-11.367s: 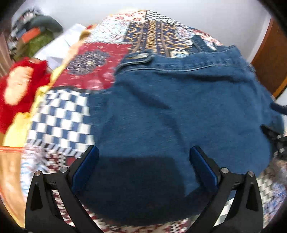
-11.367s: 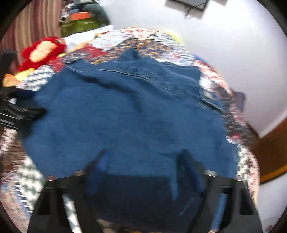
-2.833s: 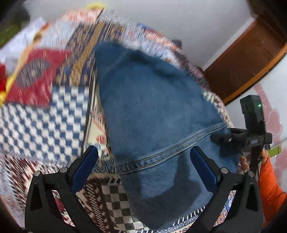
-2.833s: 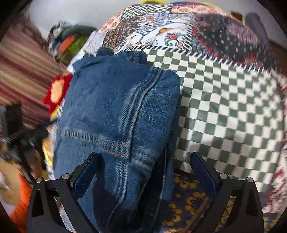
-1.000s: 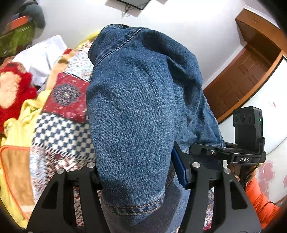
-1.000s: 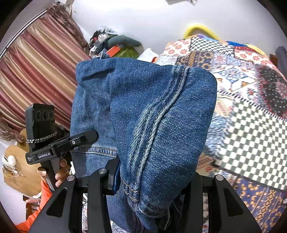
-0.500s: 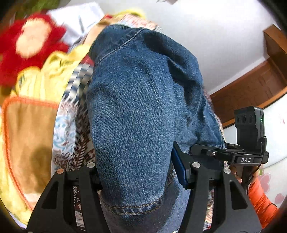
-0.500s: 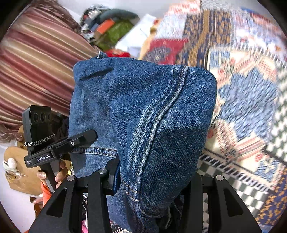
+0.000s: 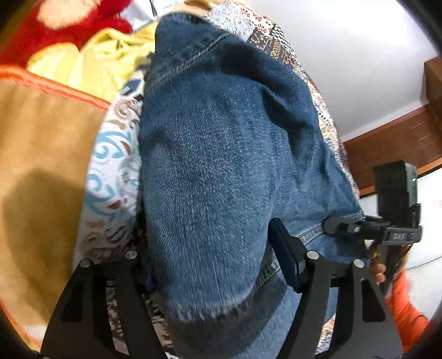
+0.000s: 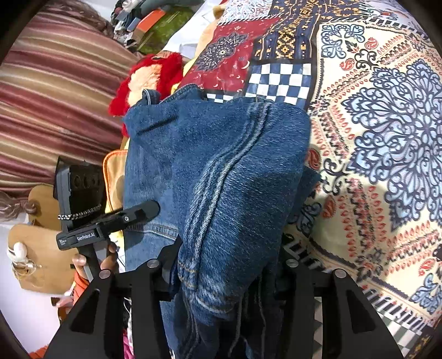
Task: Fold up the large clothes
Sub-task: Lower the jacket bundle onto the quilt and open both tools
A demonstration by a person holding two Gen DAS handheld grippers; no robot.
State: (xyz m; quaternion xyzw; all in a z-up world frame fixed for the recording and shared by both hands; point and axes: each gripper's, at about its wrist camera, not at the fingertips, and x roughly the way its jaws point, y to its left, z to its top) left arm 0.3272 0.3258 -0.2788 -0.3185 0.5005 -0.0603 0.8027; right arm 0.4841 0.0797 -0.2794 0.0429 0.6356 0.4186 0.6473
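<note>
A folded blue denim garment (image 9: 215, 165) fills the left wrist view and bulges up between the fingers of my left gripper (image 9: 212, 265), which is shut on its near edge. In the right wrist view the same denim garment (image 10: 221, 171) is clamped in my right gripper (image 10: 223, 273), with a stitched seam running up its fold. Each gripper shows in the other's view: the right gripper (image 9: 392, 221) at the right, the left gripper (image 10: 91, 218) at the left. The bundle hangs low over the patchwork bedspread (image 10: 373, 124).
A brown cushion with orange piping (image 9: 41, 154) lies at the left, with yellow cloth (image 9: 91, 60) and a red plush toy (image 10: 149, 74) beyond it. A striped curtain (image 10: 55, 96) and piled clothes (image 10: 154, 22) stand at the far left. A white wall (image 9: 345, 55) and wooden door lie behind.
Both grippers have tilted down and carried the denim bundle lower, toward the cushion side of the bed. The grip on the denim is unchanged.
</note>
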